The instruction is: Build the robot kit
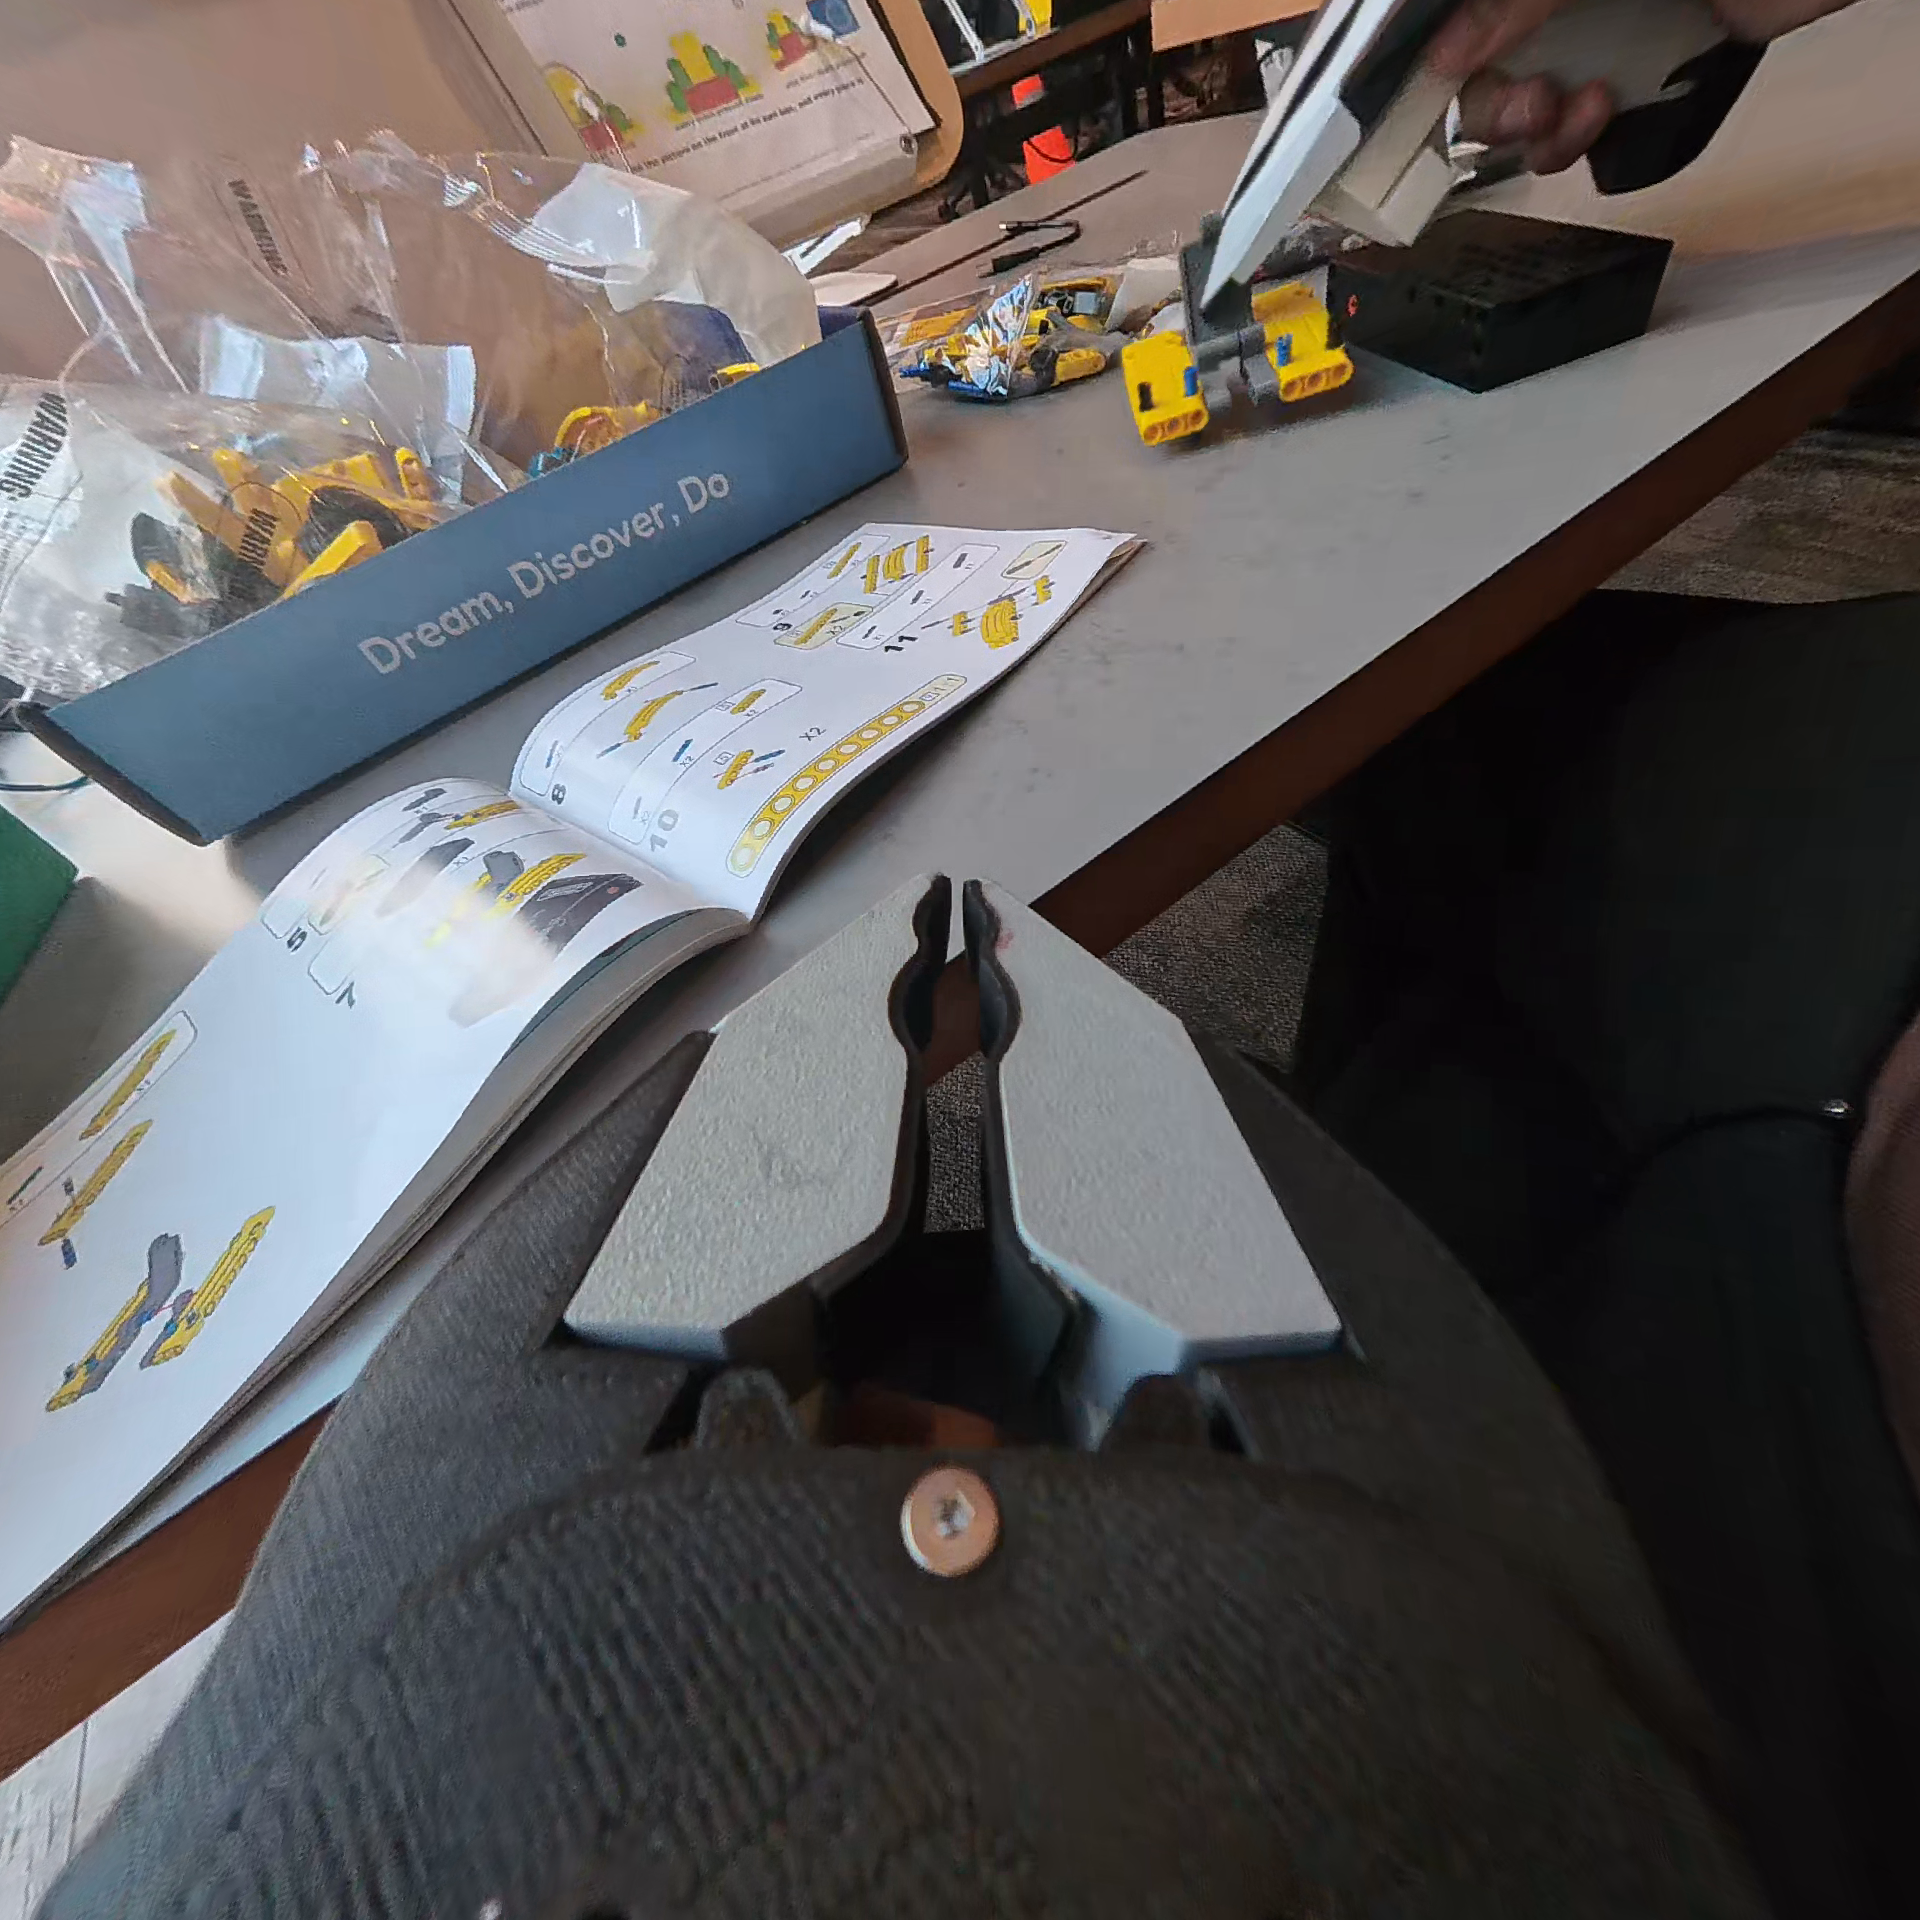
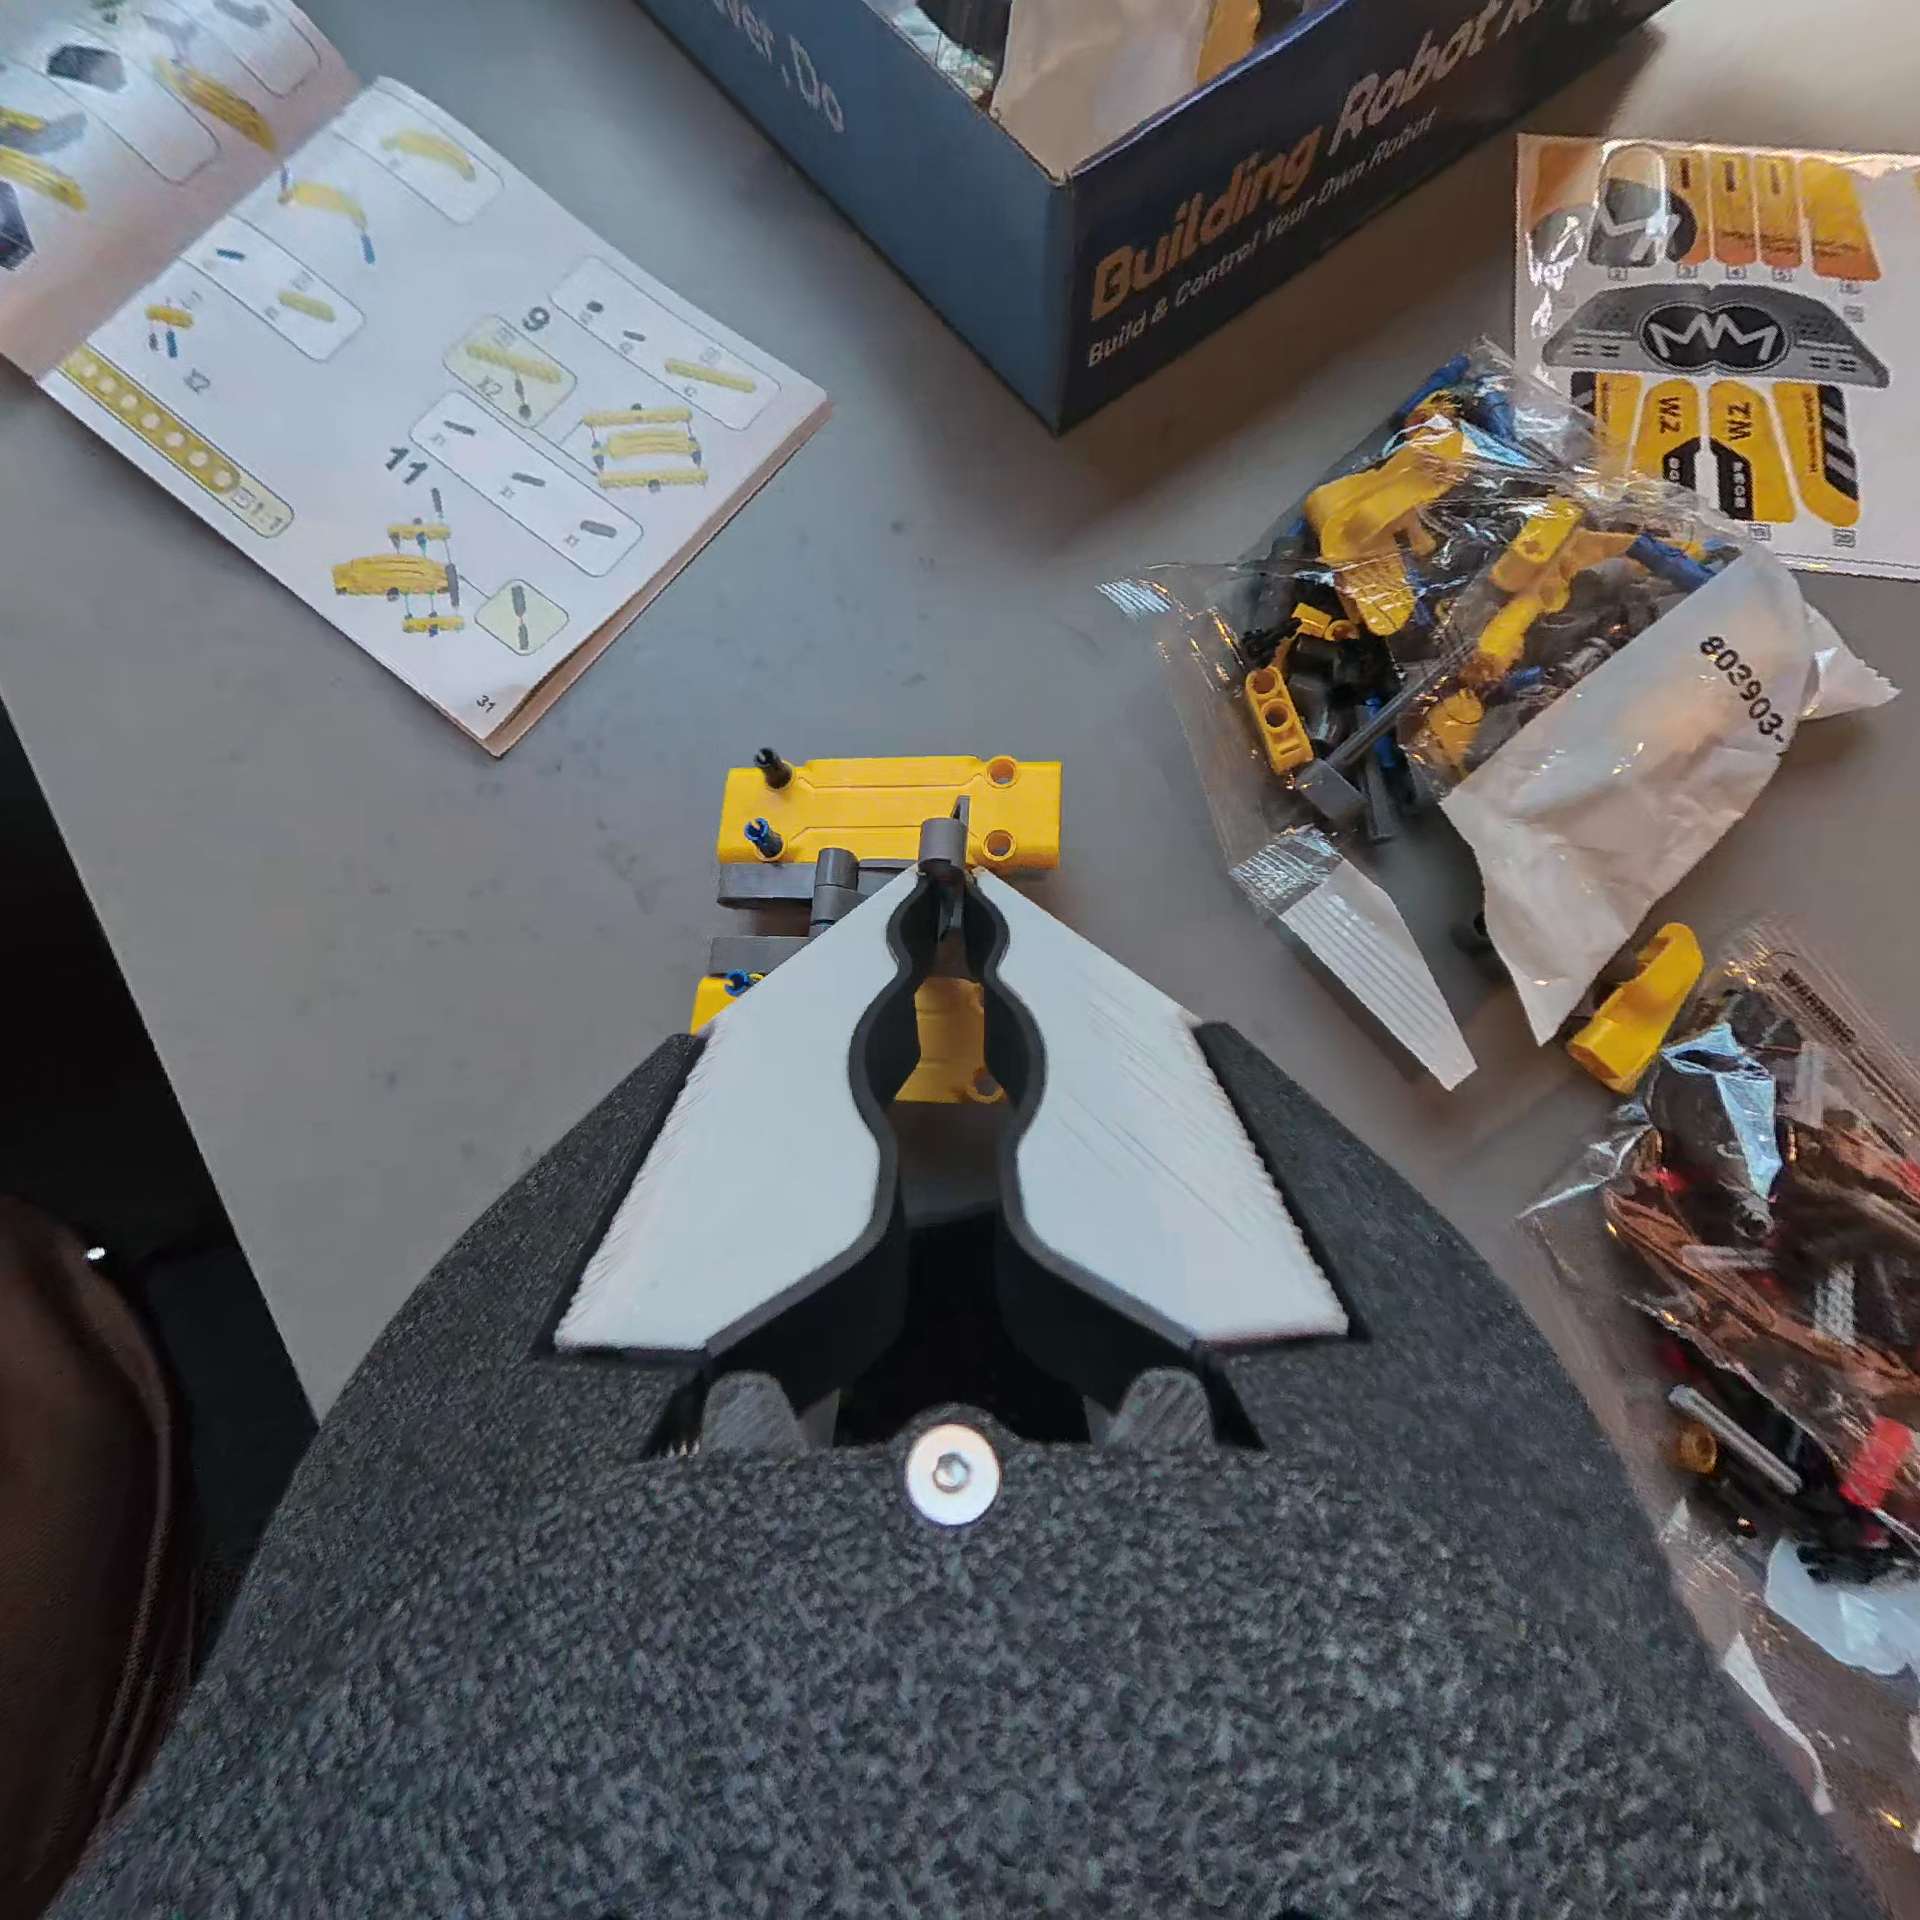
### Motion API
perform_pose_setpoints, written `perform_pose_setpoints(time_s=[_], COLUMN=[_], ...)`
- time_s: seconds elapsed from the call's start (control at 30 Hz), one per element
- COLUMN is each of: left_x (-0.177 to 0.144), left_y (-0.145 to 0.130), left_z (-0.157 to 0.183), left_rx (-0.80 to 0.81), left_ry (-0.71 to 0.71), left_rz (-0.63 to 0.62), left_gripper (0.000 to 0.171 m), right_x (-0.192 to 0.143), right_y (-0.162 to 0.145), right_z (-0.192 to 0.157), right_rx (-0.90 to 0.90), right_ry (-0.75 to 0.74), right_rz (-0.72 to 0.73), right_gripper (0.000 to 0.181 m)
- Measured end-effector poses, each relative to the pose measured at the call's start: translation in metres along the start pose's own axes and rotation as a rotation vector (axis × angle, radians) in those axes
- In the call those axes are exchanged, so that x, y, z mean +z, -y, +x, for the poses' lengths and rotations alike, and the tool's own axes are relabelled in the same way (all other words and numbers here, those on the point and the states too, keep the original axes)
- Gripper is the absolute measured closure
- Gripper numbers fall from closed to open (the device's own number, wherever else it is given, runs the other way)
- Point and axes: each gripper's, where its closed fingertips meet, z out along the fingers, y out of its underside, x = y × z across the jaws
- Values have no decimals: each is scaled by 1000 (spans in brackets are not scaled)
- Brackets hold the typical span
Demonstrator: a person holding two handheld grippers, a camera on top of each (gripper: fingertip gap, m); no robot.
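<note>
**Right tongs pinching a pin on the yellow assembly; left tongs idle at the table edge**

The right tongs (image 2: 943, 883) sit at the centre of the right wrist view, their tips pressed together on a small dark pin (image 2: 948, 906) that stands beside a grey connector on the yellow-and-grey brick assembly (image 2: 891, 812). The assembly rests on the grey table (image 2: 312, 831), partly hidden beneath the tongs. In the left wrist view the same tongs (image 1: 1210, 296) appear at upper right, tip down on the assembly (image 1: 1236, 364), with a person's hand (image 1: 1527, 104) around the handle and a black box (image 1: 1496, 291) just beside the assembly.

The left tongs (image 1: 956, 904) fill the lower centre of their view, closed with only a thin slit between the tips and nothing in them, hovering over the table's (image 1: 1299, 499) near edge.

An open instruction booklet (image 2: 416, 395) lies at upper left of the right wrist view, and near the left tongs in the other view (image 1: 520, 935). A blue cardboard box (image 2: 1195, 239) stands at the top, holding clear bags of parts. To the right lie a clear bag of yellow and dark pieces (image 2: 1455, 623), a sticker sheet (image 2: 1714, 343), a loose yellow piece (image 2: 1636, 1008) and a second bag of dark and red parts (image 2: 1766, 1299).
</note>
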Motion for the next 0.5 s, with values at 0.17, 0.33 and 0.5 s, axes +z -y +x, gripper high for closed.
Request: perform_pose_setpoints(time_s=[0.17, 0.33, 0.5], left_x=[-1, 0, 1], left_y=[1, 0, -2], left_z=[-1, -1, -1], left_rx=[-4, 2, 7], left_ry=[1, 2, 6], left_rz=[6, -2, -9], left_gripper=[171, 171, 171], right_x=[-8, -38, -83], right_y=[6, 26, 30], right_z=[-4, 1, 17], right_rx=[6, 26, 55], right_ry=[5, -16, -56], right_rz=[39, 143, 273], right_gripper=[178, 178, 177])
